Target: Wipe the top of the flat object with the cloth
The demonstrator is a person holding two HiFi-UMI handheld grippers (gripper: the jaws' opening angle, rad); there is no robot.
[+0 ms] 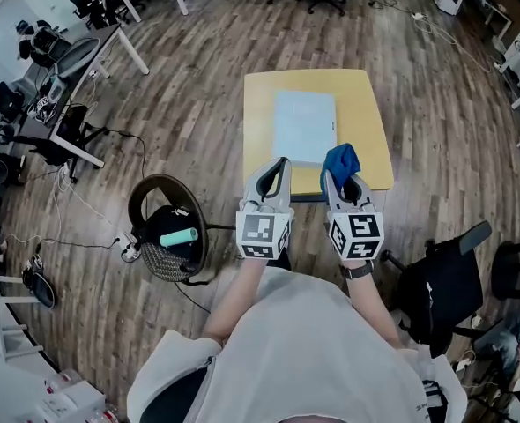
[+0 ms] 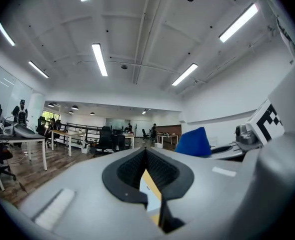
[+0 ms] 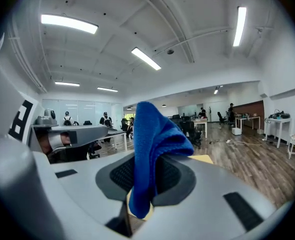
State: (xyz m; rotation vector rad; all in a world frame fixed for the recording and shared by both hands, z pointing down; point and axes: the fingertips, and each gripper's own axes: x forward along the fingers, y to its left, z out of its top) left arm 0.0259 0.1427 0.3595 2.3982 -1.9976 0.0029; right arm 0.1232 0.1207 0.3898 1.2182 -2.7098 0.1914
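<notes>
A pale flat board [image 1: 304, 126] lies on the small yellow table [image 1: 370, 122]. Both grippers hover side by side at the table's near edge, pointing forward. My right gripper [image 1: 342, 177] is shut on a blue cloth [image 1: 340, 160], which sticks up from the jaws in a folded bunch [image 3: 155, 144] above the board's near right corner. The left gripper [image 1: 283, 164] is shut with nothing in it, and only a thin slit between its pads [image 2: 157, 171] shows table below. From the left gripper view the cloth [image 2: 193, 143] appears to the right.
A round black bin [image 1: 167, 236] with a teal item stands on the wooden floor left of the table. A black office chair [image 1: 441, 285] is at the near right. Desks and cables fill the far left side.
</notes>
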